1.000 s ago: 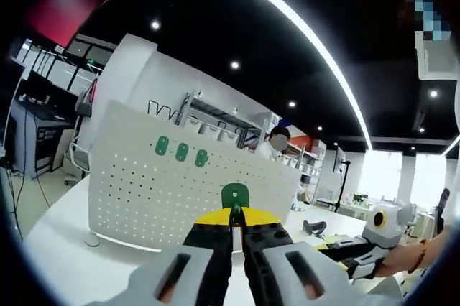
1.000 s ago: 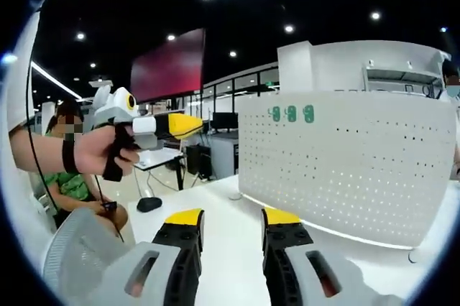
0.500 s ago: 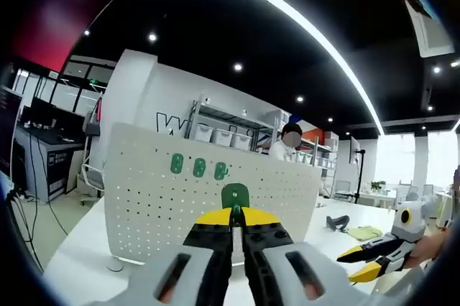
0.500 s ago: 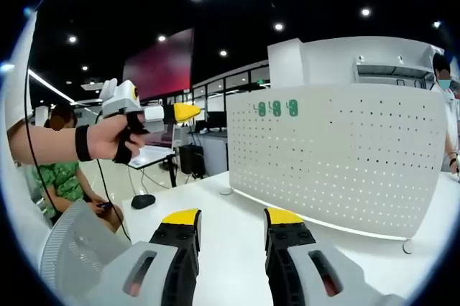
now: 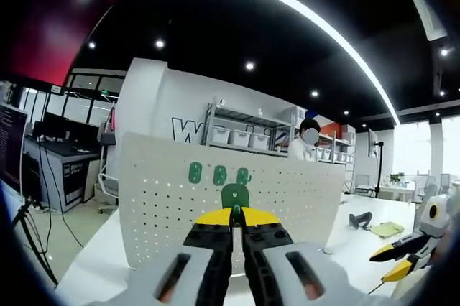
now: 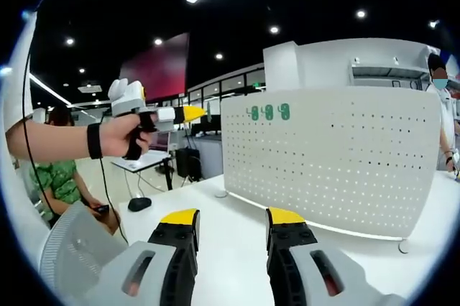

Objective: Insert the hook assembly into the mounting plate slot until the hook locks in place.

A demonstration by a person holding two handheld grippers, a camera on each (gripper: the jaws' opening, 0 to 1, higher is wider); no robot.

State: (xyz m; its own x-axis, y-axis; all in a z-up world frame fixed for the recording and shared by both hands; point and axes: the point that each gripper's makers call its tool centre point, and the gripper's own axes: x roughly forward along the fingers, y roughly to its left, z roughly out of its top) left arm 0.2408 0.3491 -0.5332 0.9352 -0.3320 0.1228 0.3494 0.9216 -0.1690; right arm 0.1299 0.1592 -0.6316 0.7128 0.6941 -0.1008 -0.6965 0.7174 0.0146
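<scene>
Three green hooks point(image 5: 219, 174) already up on pegboard point(image 5: 230, 212), fourth hook point(image 5: 235, 195) clenched in left claw point(image 5: 235, 212) just short of it; right claw point(image 6: 230, 218) released over desk point(image 6: 237, 234); next: line up, push into slot.

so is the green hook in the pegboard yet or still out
Out: the green hook sits clamped in the left gripper's jaws, short of the pegboard.
</scene>
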